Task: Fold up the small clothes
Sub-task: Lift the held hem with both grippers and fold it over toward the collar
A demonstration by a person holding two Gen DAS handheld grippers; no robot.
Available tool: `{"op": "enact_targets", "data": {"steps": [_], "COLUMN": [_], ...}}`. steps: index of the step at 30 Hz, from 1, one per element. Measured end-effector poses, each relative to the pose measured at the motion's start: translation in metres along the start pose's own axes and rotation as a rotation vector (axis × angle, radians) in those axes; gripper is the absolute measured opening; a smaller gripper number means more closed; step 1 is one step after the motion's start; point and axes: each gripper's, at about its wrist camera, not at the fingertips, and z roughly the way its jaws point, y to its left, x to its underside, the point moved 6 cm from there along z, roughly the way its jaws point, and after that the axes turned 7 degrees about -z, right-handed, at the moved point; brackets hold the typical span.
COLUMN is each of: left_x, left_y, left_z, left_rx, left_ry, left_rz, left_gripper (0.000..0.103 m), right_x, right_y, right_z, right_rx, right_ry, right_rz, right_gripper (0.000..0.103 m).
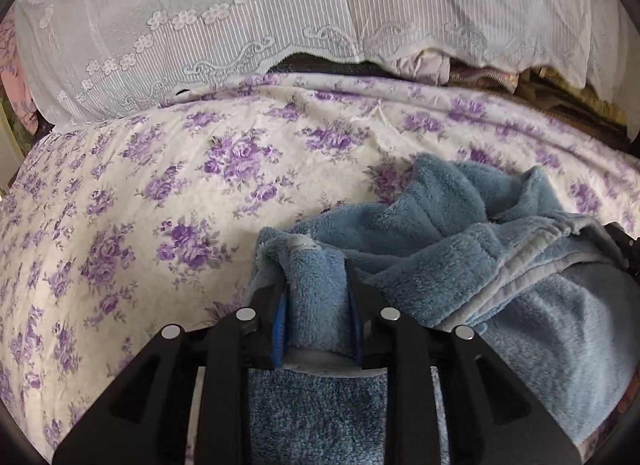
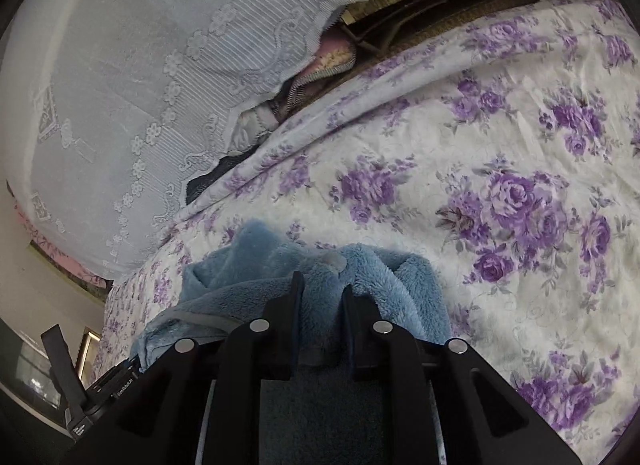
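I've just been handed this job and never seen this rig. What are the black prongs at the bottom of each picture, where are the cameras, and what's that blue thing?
A person holds one two-fingered claw in each hand; no robot arm. Each picture comes from a fisheye camera on one claw, looking along its fingers. The left claw and right claw each have a fold of the fluffy blue garment between their fingers. It lies bunched on a bedspread with purple flowers. Behind it hangs a white lace cloth.
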Motion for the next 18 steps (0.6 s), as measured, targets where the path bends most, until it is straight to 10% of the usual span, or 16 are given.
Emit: {"op": "enact_targets", "data": {"steps": [3, 6, 10, 13, 18], "left_x": [-0.006, -0.018, -0.023, -0.016, -0.016], "left_y": [0.009, 0.021, 0.021, 0.005, -0.021], "left_z": [-0.022, -0.053, -0.073, -0.059, -0.019], "left_rx": [0.076, 0.038, 0.061, 0.083, -0.053], "left_ry": [-0.037, -0.167, -0.217, -0.166, -0.087], "left_rz": [-0.047, -0.084, -0.068, -0.016, 0.09], "left_gripper": [0.035, 0.082, 0.083, 0.083, 0.083], "right_x": [-0.01, -0.02, -0.023, -0.014, 0.002], "right_y": [0.012, 0.027, 0.045, 0.057, 0.073], "right_z": [-0.03, -0.061, -0.078, -0.063, -0.016], "right_rx": [-0.063, -0.042, -0.026, -0.032, 0.048], "right_ry": [-0.091, -0.205, -0.262, -0.191, -0.037], "right_rz": [-0.002, -0.064, -0.148, -0.217, -0.3], "right_gripper": [0.043, 0.059, 0.06, 0.034, 0.021]}}
